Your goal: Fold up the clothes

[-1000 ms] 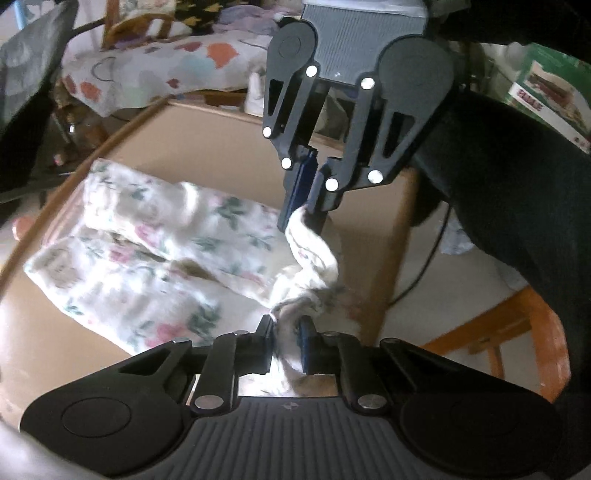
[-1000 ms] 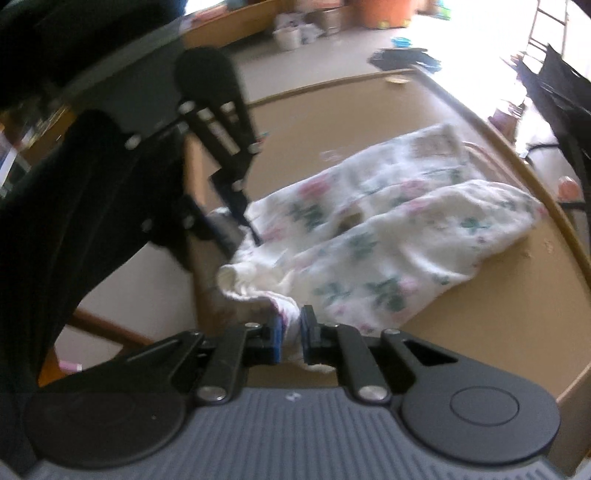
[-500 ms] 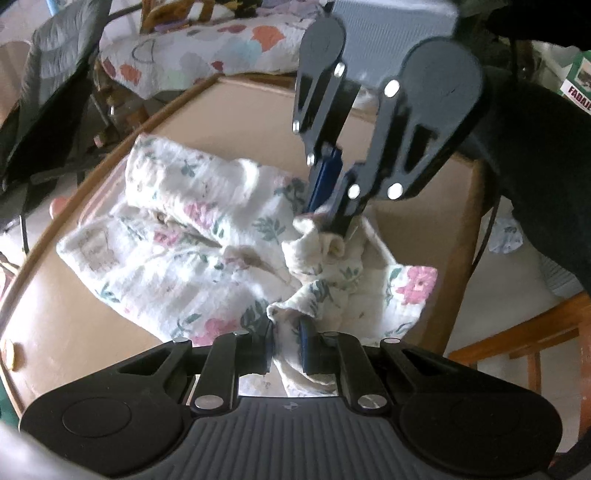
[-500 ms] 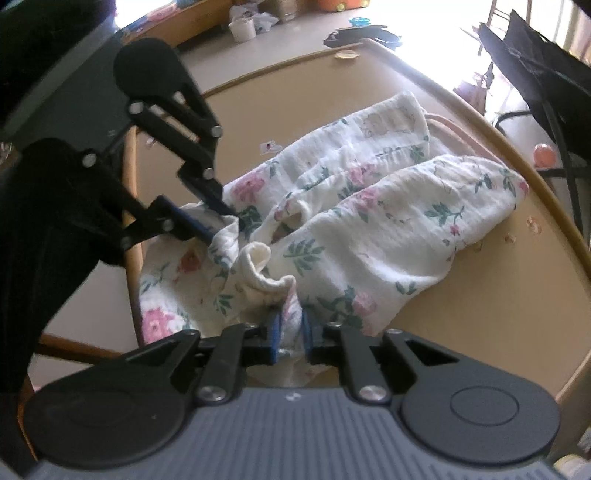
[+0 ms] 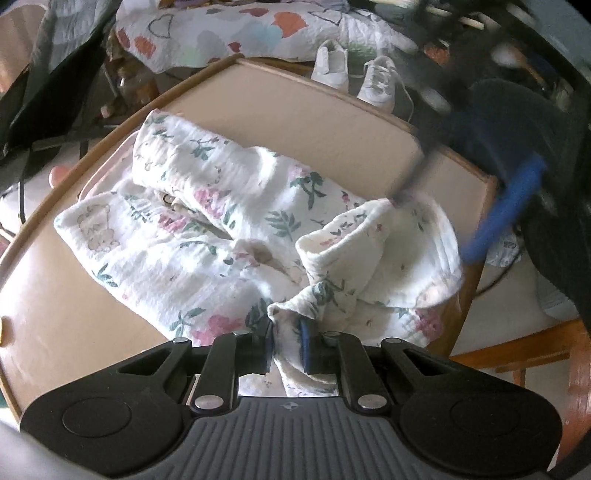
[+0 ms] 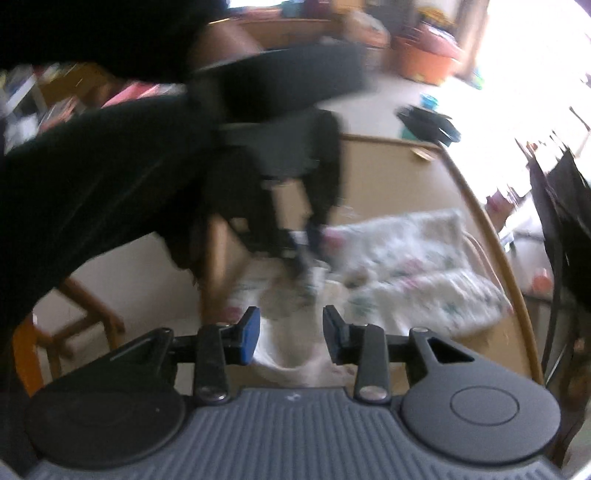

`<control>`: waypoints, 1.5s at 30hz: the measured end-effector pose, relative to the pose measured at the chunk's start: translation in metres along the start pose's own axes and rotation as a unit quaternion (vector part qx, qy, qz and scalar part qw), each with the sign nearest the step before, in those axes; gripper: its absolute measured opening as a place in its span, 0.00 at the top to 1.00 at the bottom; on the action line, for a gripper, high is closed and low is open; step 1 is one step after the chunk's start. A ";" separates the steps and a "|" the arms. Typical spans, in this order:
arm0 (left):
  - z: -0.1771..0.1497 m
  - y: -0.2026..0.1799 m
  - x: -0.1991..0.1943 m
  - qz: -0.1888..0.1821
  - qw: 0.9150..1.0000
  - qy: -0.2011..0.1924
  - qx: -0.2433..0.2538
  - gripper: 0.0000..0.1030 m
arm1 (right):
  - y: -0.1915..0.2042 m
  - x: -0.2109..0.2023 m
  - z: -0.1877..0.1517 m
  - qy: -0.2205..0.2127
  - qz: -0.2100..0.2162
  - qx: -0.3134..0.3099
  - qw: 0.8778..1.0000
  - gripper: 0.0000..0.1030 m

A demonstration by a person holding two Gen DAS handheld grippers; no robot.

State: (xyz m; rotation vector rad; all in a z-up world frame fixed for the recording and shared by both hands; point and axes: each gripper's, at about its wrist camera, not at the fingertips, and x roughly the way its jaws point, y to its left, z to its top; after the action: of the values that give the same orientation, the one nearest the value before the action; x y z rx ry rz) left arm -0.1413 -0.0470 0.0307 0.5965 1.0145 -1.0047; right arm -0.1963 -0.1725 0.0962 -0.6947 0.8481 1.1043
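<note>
A white floral garment [image 5: 229, 221] lies crumpled on the tan round table [image 5: 332, 122], one end folded back over itself near the table's right edge. My left gripper [image 5: 286, 345] is shut on a bunched fold of that cloth at the near edge. In the right wrist view the same garment [image 6: 406, 266] is blurred by motion. My right gripper [image 6: 291, 334] hangs open above the cloth's near end with nothing between its pads. In the left wrist view it shows as a blurred dark shape with a blue pad [image 5: 506, 206] at the right.
A pair of white shoes [image 5: 354, 77] and a patterned quilt [image 5: 229, 29] lie beyond the table. A wooden chair [image 5: 535, 354] stands at the right. A person's dark sleeve [image 6: 110, 166] fills the left of the right wrist view. A black chair [image 6: 561, 206] stands far right.
My right gripper has let go of the cloth, opened and pulled back up and away. The end it held now lies folded over on the garment. The left gripper still holds its fold.
</note>
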 end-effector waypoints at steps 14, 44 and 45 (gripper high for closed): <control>0.003 0.002 0.004 -0.004 1.000 0.004 -0.019 0.85 | 0.055 0.050 -0.007 0.072 -0.046 -0.104 0.991 0.65; -0.013 0.012 -0.068 0.038 0.981 -0.157 -0.107 0.63 | -0.024 0.070 0.012 0.079 -0.016 0.007 0.997 0.92; -0.014 0.006 -0.068 0.025 0.984 -0.151 -0.091 0.63 | -0.026 0.071 0.011 0.078 -0.012 0.013 0.997 0.92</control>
State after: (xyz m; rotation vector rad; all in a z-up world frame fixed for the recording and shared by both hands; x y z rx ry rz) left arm -0.1535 -0.0052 0.0858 0.3057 0.8075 -0.9150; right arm -0.1540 -0.1381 0.0425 -0.7750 0.9832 1.0260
